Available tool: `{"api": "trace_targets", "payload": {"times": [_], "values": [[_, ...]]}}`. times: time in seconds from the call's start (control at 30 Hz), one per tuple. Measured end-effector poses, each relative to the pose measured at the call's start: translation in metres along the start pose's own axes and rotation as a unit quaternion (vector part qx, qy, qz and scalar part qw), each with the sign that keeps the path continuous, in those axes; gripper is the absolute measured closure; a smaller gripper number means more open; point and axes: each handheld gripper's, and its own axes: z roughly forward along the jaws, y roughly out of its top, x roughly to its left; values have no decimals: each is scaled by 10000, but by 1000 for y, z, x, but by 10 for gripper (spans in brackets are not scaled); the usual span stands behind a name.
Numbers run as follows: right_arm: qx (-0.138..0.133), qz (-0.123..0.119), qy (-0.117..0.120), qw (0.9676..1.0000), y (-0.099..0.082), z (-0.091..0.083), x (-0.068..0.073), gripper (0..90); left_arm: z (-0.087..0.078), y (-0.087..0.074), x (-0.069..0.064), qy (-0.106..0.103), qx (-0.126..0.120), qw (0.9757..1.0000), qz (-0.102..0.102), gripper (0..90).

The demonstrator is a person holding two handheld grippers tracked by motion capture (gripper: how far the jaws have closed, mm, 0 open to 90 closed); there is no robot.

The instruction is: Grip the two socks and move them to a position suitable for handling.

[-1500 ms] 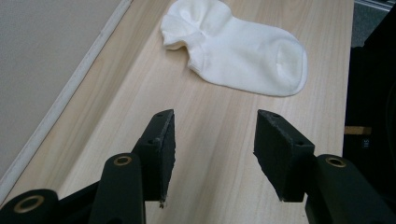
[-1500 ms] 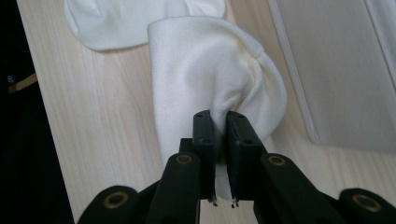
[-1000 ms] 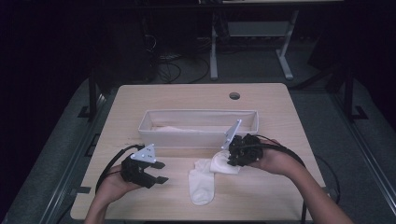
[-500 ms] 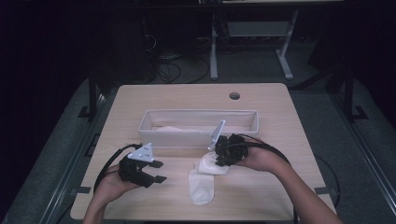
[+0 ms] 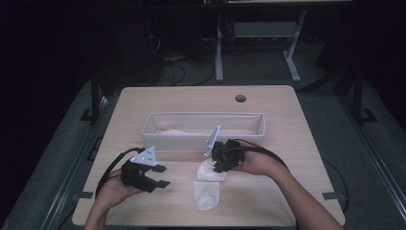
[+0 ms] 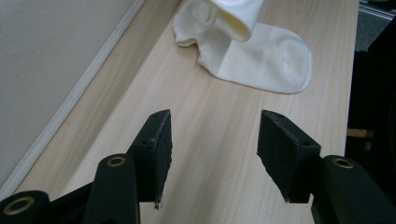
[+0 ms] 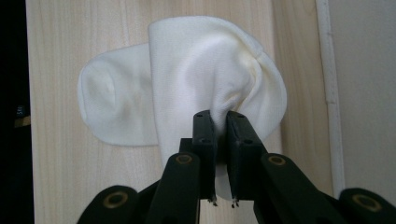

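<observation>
Right gripper clenched a fold of the sock; left gripper released, sock well ahead.

Sock end carried leftward

The right gripper, pinching the white sock, has moved left and slightly down along the bin front, folding the sock's held end over.

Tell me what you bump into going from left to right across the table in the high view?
left gripper → white sock → right gripper, pinching that sock's folded-over end.
</observation>
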Motion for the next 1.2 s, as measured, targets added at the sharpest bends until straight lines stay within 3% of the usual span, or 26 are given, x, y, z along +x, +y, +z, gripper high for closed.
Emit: {"api": "trace_targets", "payload": {"times": [1.2], "values": [[220, -205, 129, 9995, 13, 32, -4, 819, -2, -1, 1, -28, -50, 10000, -36, 447]]}}
